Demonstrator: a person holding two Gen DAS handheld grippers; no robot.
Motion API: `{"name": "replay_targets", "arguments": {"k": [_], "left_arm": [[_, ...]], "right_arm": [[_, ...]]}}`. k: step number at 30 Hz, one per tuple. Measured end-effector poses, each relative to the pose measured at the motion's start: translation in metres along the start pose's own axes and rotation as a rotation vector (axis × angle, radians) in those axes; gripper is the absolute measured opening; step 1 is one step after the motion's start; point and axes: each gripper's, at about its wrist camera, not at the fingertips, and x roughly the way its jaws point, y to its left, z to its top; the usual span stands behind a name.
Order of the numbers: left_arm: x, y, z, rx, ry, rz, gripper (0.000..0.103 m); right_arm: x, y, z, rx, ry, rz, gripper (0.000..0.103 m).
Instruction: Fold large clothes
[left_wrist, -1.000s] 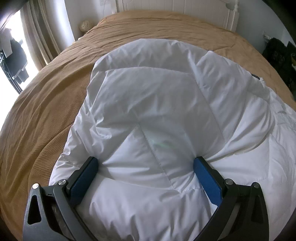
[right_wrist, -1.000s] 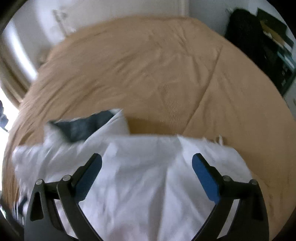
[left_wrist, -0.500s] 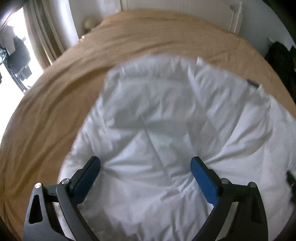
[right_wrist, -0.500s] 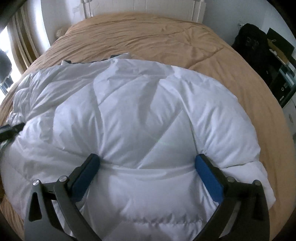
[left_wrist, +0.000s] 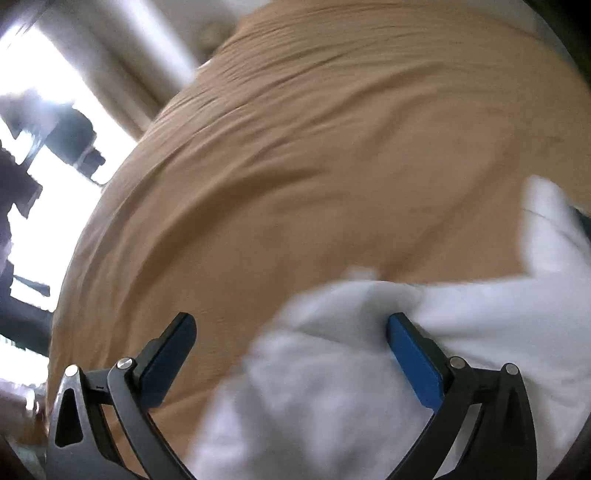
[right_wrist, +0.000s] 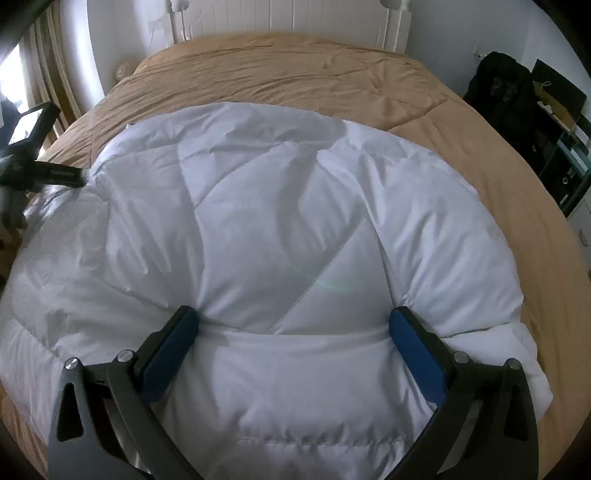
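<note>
A white quilted down jacket (right_wrist: 280, 236) lies folded in a puffy heap on the tan bed. My right gripper (right_wrist: 293, 325) is open, its blue pads pressing down on the jacket's near part. The left wrist view is blurred by motion: my left gripper (left_wrist: 290, 332) is open at the jacket's left edge (left_wrist: 388, 354), with bare bedspread between its fingers on the left side. The left gripper also shows in the right wrist view (right_wrist: 48, 171), at the jacket's far left edge.
The tan bedspread (right_wrist: 295, 74) covers the whole bed, with a white headboard (right_wrist: 314, 18) behind. Dark bags and shelves (right_wrist: 517, 99) stand at the right. A bright window with curtains (left_wrist: 55, 122) is at the left.
My left gripper has swung quickly left off the jacket's middle to its left edge. My right gripper has come down onto the jacket and stays pressed there.
</note>
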Motion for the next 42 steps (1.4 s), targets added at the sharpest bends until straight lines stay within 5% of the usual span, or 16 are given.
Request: {"name": "replay_targets", "arguments": {"k": [3, 9, 14, 18, 21, 27, 31, 39, 42], "left_arm": [[-0.009, 0.055, -0.008, -0.128, -0.015, -0.126, 0.1], [-0.102, 0.089, -0.088, -0.07, -0.248, -0.21, 0.098], [-0.153, 0.059, -0.184, -0.002, -0.367, -0.331, 0.1], [-0.148, 0.018, -0.225, 0.075, -0.415, -0.282, 0.1], [-0.125, 0.012, -0.227, 0.109, -0.436, -0.238, 0.103], [-0.083, 0.056, -0.214, -0.042, -0.328, -0.289, 0.103], [-0.053, 0.069, -0.215, -0.141, -0.225, -0.438, 0.103], [-0.068, 0.061, -0.211, -0.12, -0.247, -0.369, 0.102], [-0.096, 0.057, -0.206, -0.064, -0.347, -0.316, 0.102]], "right_arm": [[-0.002, -0.001, 0.0, 0.005, -0.001, 0.006, 0.103], [-0.043, 0.009, -0.004, -0.043, -0.113, -0.039, 0.102], [-0.092, 0.032, -0.022, -0.071, -0.243, -0.003, 0.103], [-0.087, 0.046, -0.042, -0.05, -0.213, 0.052, 0.103], [-0.063, 0.056, -0.061, -0.097, -0.164, 0.049, 0.103], [-0.053, 0.011, -0.068, -0.038, -0.167, 0.037, 0.103], [-0.051, -0.016, -0.072, -0.003, -0.177, -0.035, 0.103], [-0.067, -0.015, -0.067, 0.066, -0.205, -0.125, 0.1], [-0.098, 0.018, -0.06, 0.007, -0.301, 0.001, 0.1]]}}
